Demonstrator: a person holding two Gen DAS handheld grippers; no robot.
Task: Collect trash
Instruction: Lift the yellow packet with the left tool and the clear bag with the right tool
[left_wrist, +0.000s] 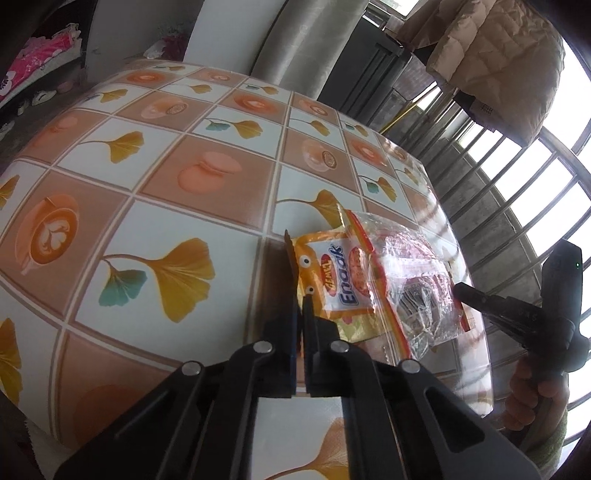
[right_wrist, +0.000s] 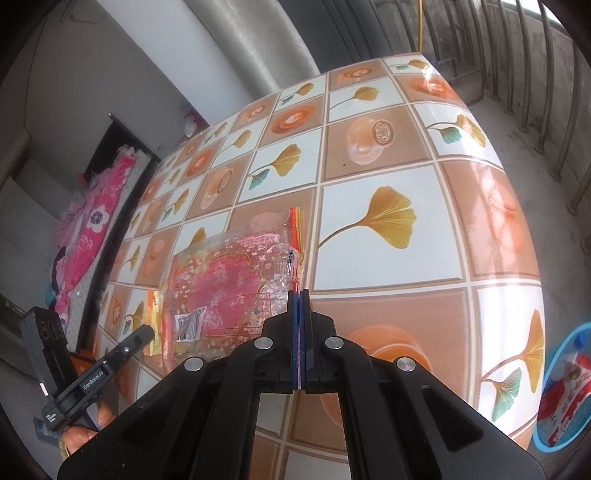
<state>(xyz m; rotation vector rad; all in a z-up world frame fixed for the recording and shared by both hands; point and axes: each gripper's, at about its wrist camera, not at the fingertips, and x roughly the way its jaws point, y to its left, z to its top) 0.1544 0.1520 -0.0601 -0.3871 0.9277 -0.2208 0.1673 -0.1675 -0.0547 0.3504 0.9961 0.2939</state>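
An orange "Enaak" snack wrapper (left_wrist: 332, 277) lies on the patterned table (left_wrist: 155, 221), partly under a clear crinkled plastic bag with pink print (left_wrist: 413, 280). My left gripper (left_wrist: 301, 299) is shut on the near corner of the orange wrapper. In the right wrist view the clear pink bag (right_wrist: 229, 288) lies flat; my right gripper (right_wrist: 299, 295) is shut on its right edge, with pink film between the pads. Each gripper shows in the other's view: the right gripper (left_wrist: 461, 291) at the bag's right, the left gripper (right_wrist: 147, 332) at the bag's left.
A blue basket (right_wrist: 546, 439) holding a red and white wrapper stands on the floor beyond the table's right edge. A metal railing (left_wrist: 517, 177) runs behind the table. Pink clothes (right_wrist: 96, 229) lie to the left.
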